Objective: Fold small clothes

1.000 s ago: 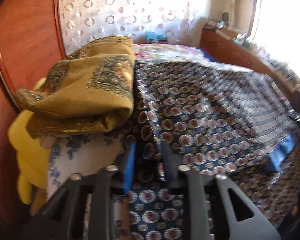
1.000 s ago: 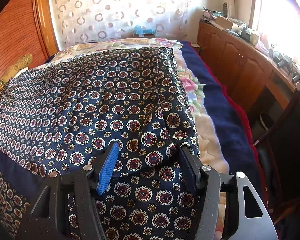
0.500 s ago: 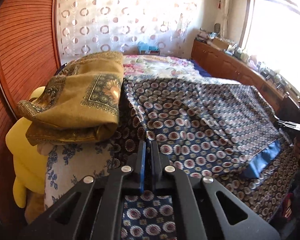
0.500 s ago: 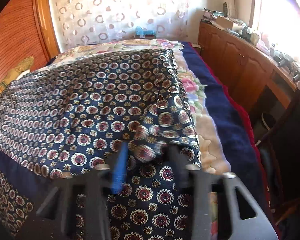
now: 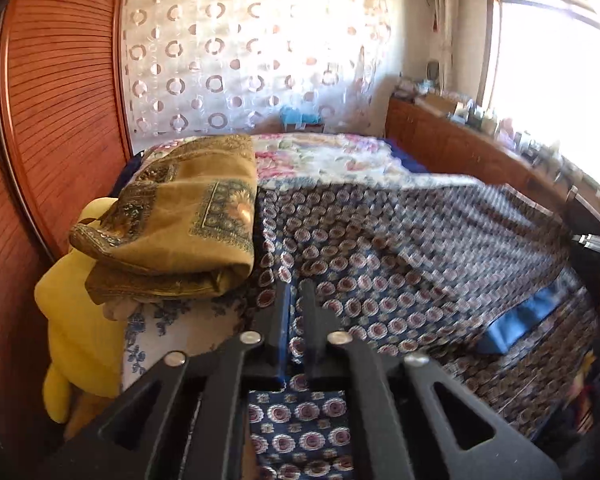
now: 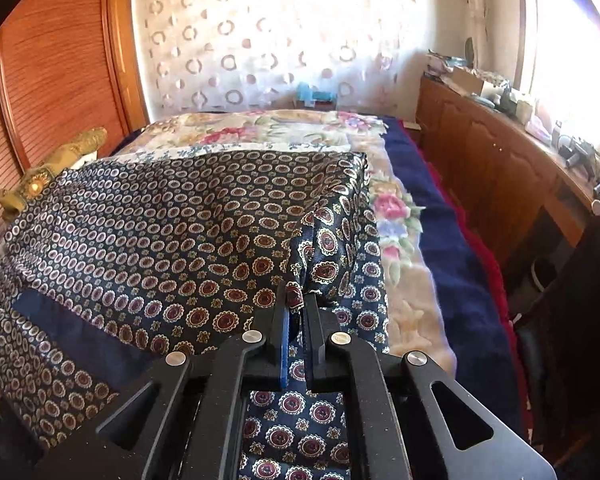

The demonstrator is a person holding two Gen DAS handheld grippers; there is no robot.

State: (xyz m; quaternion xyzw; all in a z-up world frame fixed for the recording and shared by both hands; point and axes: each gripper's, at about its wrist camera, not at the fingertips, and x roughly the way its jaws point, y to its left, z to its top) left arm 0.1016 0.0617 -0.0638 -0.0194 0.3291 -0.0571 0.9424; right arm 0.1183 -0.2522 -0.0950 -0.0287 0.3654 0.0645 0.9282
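A navy cloth with round red-and-white medallions (image 5: 400, 248) lies spread over the bed, a plain blue band (image 5: 520, 320) folded along its near side. My left gripper (image 5: 294, 286) pinches the cloth's near left edge; its jaws are opening slightly, and cloth still fills the narrow gap. In the right wrist view the same cloth (image 6: 180, 220) rises in a peak at its near right corner. There my right gripper (image 6: 296, 290) is shut on a bunched fold. The other gripper shows as a dark shape at the frame's right edge in the left wrist view.
A folded ochre cloth (image 5: 188, 220) sits on the bed's left, over a yellow plush toy (image 5: 72, 320) against the wooden wardrobe (image 5: 52, 120). A floral blanket (image 6: 260, 128) and dark blue bedspread (image 6: 440, 240) lie beneath. A cluttered wooden cabinet (image 6: 500, 168) runs along the right.
My right gripper went from wide open to shut on the cloth's corner and lifted it. My left gripper closed on the near edge and rose, so the cloth pulled taut.
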